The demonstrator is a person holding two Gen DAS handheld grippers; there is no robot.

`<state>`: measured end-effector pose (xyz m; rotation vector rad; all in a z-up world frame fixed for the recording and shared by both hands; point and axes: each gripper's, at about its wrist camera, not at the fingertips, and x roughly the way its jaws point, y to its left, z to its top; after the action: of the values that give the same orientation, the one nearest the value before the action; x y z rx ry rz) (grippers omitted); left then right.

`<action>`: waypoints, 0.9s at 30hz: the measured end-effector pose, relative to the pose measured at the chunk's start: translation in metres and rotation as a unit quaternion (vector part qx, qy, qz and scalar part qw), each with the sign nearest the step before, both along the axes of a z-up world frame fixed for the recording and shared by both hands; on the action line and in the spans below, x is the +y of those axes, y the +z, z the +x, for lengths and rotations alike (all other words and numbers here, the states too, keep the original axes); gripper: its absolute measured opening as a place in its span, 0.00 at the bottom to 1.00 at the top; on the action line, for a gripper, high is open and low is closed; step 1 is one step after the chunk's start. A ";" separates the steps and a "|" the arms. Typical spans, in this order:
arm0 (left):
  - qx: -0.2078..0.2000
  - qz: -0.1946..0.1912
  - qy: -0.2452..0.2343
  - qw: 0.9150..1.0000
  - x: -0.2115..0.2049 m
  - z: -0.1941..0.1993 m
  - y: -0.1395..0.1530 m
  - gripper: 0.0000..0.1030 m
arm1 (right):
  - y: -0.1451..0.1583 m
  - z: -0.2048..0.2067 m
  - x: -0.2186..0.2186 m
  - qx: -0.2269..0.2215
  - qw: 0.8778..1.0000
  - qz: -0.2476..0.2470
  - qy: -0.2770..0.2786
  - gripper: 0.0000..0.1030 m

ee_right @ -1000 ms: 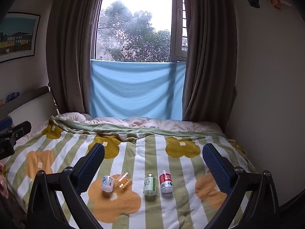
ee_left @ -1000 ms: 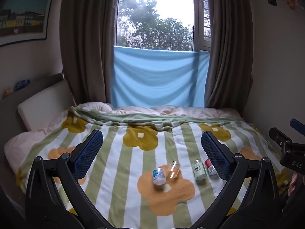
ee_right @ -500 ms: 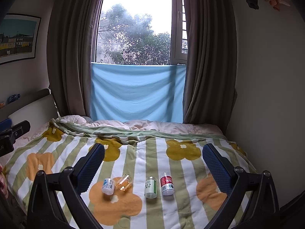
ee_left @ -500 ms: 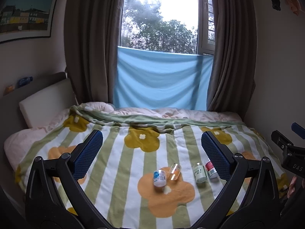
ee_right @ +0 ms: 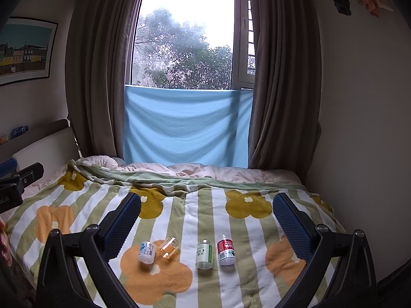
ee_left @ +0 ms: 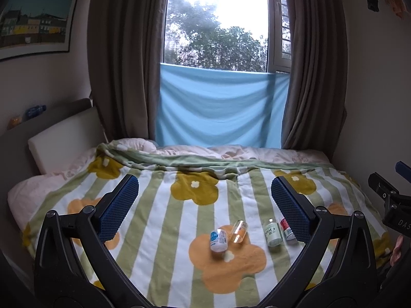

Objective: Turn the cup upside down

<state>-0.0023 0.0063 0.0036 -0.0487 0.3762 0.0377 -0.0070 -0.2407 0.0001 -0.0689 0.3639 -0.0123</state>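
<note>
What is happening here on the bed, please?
A person holds a pair of tongs in each hand above a bed with a flowered blanket. Both the left tongs and the right tongs are open and hold nothing. Four small things lie in a row on the blanket: a white bottle, a clear cup tipped on its side, a green bottle and a red bottle. The cup is not yet gripped or flipped.

- The right gripper [ee_right: 206, 217] is held wide apart above the striped blanket [ee_right: 192, 210].
- A clear cup [ee_right: 168, 247] is seen lying on its side, touching a white bottle [ee_right: 146, 252] at its left.
</note>
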 end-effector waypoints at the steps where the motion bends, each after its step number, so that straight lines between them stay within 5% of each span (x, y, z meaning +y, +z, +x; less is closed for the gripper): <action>1: 0.000 0.000 0.000 1.000 0.000 0.000 0.000 1.00 | 0.000 0.001 0.000 0.000 1.000 -0.001 0.001 0.99; 27: 0.006 -0.008 0.000 1.000 0.005 0.000 0.000 1.00 | -0.007 -0.004 0.006 0.004 1.000 0.004 0.009 0.99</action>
<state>-0.0024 0.0116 0.0033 -0.0646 0.3892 0.0352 -0.0105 -0.2352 -0.0065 -0.0642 0.3709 0.0070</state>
